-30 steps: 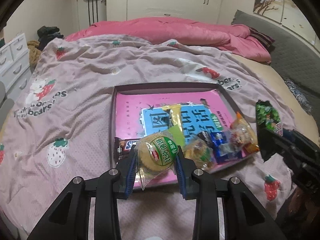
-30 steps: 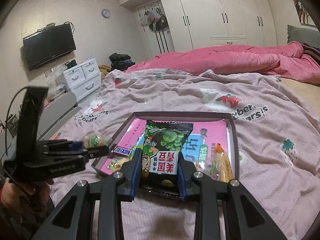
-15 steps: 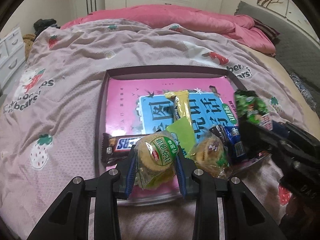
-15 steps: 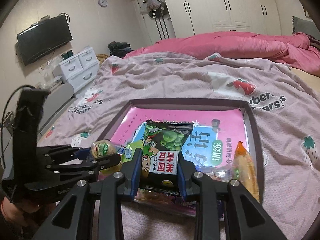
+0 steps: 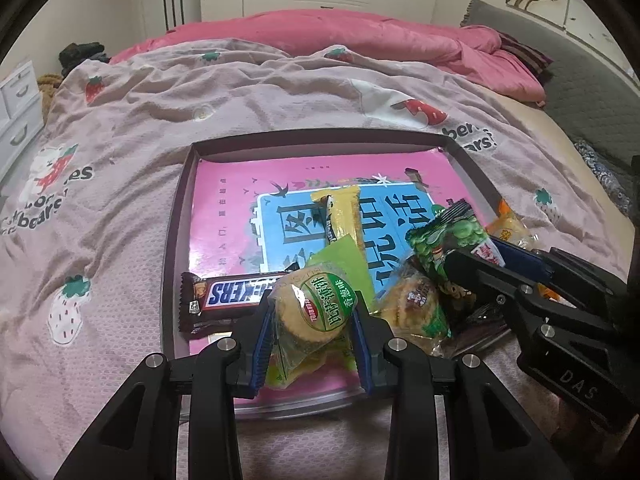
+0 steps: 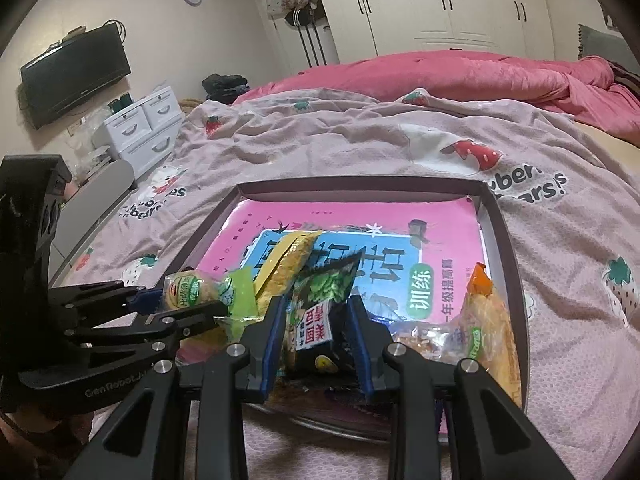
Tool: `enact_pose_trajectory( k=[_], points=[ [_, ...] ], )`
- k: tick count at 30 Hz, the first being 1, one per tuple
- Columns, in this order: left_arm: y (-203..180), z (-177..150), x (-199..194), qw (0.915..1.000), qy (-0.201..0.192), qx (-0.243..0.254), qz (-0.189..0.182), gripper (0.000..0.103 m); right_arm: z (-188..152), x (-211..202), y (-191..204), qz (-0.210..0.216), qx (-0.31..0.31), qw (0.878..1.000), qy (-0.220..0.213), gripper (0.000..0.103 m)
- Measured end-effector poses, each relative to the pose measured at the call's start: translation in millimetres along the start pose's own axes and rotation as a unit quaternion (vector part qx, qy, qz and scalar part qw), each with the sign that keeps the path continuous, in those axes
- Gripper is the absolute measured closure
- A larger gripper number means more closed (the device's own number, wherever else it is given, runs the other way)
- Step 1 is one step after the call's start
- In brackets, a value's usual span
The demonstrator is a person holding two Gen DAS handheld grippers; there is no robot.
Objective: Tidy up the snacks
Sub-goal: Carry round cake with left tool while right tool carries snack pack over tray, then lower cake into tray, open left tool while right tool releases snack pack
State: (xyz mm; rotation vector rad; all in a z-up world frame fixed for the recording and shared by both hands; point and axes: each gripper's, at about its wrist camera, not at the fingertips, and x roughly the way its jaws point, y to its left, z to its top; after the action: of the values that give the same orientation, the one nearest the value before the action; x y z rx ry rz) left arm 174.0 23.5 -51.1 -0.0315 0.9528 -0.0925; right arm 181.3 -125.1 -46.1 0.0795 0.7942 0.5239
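left gripper [image 5: 312, 320] pinches a round cracker pack [image 5: 310, 316], snickers bar [image 5: 236, 298] just left of its fingers. right gripper [image 6: 316, 320] clamps green pea bag [image 6: 320, 308] over the tray [image 6: 512, 264].

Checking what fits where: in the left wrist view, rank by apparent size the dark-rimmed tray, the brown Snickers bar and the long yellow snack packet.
1. Dark-rimmed tray
2. Brown Snickers bar and long yellow snack packet: about alike, unranked.

Snacks bunched at near end of tray [image 5: 176, 216], tray on bed.
Book [image 5: 224, 200] lies flat in tray w/ snacks on it. Choc bar [image 5: 224, 296] far left, stick pack [image 5: 344, 216] behind centre, cookie pack [image 5: 316, 312] in front, pea bag [image 5: 444, 244] to its right, chips [image 6: 492, 320] at right wall.
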Motion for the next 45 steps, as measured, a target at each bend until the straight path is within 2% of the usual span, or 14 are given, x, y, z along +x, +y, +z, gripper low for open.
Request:
enact_pose_trajectory(
  k=[19, 39, 45],
  points=[
    [-2, 0, 0, 1.0, 0.001, 0.001, 0.007, 0.064, -2, -13, -2, -0.004, 0.003, 1.0, -0.005, 0.071],
    [-4, 2, -9, 0.9997, -0.004, 0.0, 0.023, 0.048, -3, -27, -3, -0.01, 0.011, 1.0, -0.009, 0.071],
    [-4, 3, -14, 0.9996, -0.007, 0.0, 0.027, 0.044, -3, -31, -9, -0.027, 0.016, 0.999, -0.009, 0.069]
  ],
)
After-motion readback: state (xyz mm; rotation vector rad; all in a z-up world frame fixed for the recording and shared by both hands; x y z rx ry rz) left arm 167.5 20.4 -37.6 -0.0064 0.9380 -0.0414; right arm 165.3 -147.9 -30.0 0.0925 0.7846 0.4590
